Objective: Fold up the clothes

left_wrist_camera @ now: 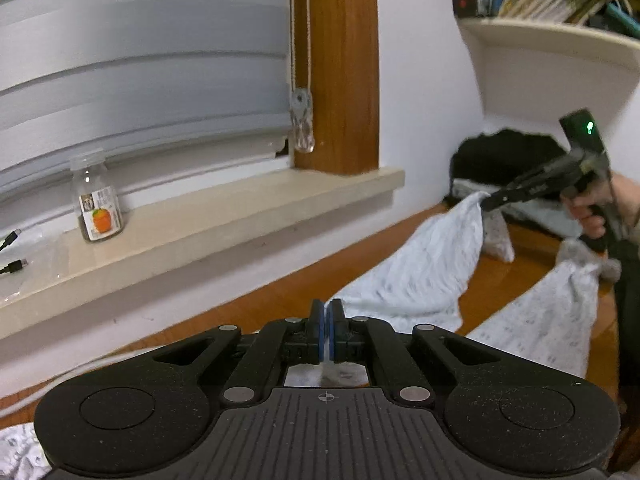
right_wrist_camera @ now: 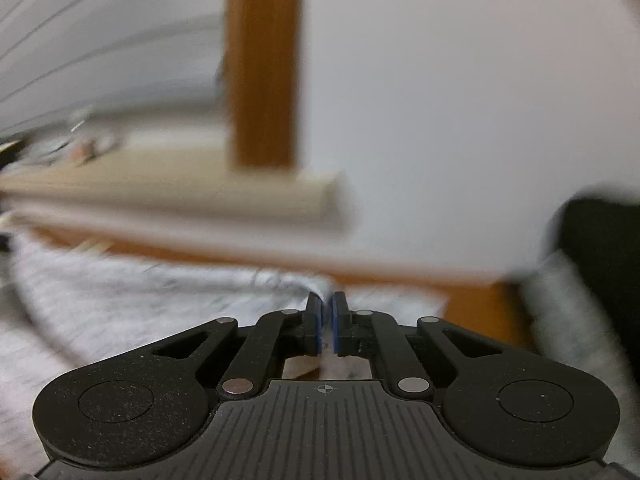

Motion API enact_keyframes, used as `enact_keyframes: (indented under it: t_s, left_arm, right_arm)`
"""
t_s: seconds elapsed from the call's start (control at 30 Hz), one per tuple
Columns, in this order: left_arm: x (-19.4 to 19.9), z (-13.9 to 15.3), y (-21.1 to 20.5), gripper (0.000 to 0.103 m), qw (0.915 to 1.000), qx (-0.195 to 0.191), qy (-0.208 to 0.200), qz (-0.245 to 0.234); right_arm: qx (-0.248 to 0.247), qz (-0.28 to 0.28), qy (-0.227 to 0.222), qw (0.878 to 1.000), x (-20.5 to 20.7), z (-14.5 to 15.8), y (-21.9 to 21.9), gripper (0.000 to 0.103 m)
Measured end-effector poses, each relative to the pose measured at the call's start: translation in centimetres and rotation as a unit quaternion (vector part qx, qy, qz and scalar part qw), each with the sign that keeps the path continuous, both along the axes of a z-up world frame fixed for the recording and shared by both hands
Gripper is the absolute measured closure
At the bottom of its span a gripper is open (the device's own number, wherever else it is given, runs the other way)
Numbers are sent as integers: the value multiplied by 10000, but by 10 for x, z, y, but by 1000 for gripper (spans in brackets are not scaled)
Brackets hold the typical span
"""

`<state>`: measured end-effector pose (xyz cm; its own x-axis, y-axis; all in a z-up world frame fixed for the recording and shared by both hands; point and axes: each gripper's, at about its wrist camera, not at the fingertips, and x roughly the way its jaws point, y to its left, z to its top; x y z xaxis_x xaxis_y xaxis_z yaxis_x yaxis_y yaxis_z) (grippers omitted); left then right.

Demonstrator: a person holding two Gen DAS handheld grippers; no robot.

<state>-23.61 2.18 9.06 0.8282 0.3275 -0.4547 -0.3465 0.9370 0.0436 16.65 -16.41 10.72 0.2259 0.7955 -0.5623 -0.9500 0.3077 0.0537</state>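
A pale grey patterned garment (left_wrist_camera: 420, 272) lies stretched over the wooden table (left_wrist_camera: 260, 308), lifted at two points. My left gripper (left_wrist_camera: 327, 308) is shut, with a thin edge of that fabric pinched between its blue pads. In the left wrist view my right gripper (left_wrist_camera: 486, 203), held by a person's hand (left_wrist_camera: 588, 216), grips a raised corner of the garment at the far right. The right wrist view is blurred; there my right gripper (right_wrist_camera: 327, 304) is shut on a fold of the garment (right_wrist_camera: 120, 292), which hangs away to the left.
A window sill (left_wrist_camera: 240, 216) runs along the back with a glass jar (left_wrist_camera: 98, 200) and cable ends (left_wrist_camera: 12, 252) on it. A pile of black clothing (left_wrist_camera: 500, 156) sits in the far right corner under a shelf (left_wrist_camera: 560, 36) of books. A wooden post (left_wrist_camera: 336, 64) stands behind.
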Motion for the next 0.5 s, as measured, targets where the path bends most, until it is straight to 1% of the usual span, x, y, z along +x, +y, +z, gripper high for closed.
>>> enact_keyframes:
  t_s: [0.07,0.1,0.13,0.2,0.3,0.33,0.37,0.5]
  left_arm:
    - [-3,-13,6,101,9999,-83,90,21]
    - [-4,-20,10,101,9998,-176,113,58]
    - [-5,-27,14,101,9995,-272,127,94]
    - [-6,-40,21,101,9988,-447,135,153]
    - [-6,-49,24,101,9984,-516,157,158]
    - [-6,-51,24,101,9984,-514,168,154]
    - [-6,-51,25,101,9984,-522,175,152]
    - [-1,-55,27,101,9982,-518,274,151]
  right_arm:
    - [146,78,249,9996,3,-1,-10,82]
    - [261,17,360,9990,7,-2,-19,80]
    - [358,-108,398,9985,12,-3,-26,75]
    - [367,-452,473,9972,26,-10,-35,73]
    - [268,-1180,654,9905,54,-28,-39,72]
    - [266,-1385,729,9873,61,-34,-39,68]
    - [281,-1514,819,9847,67,-38,-37,65]
    - [80,-1667,871,9821,80,-61,-13,59]
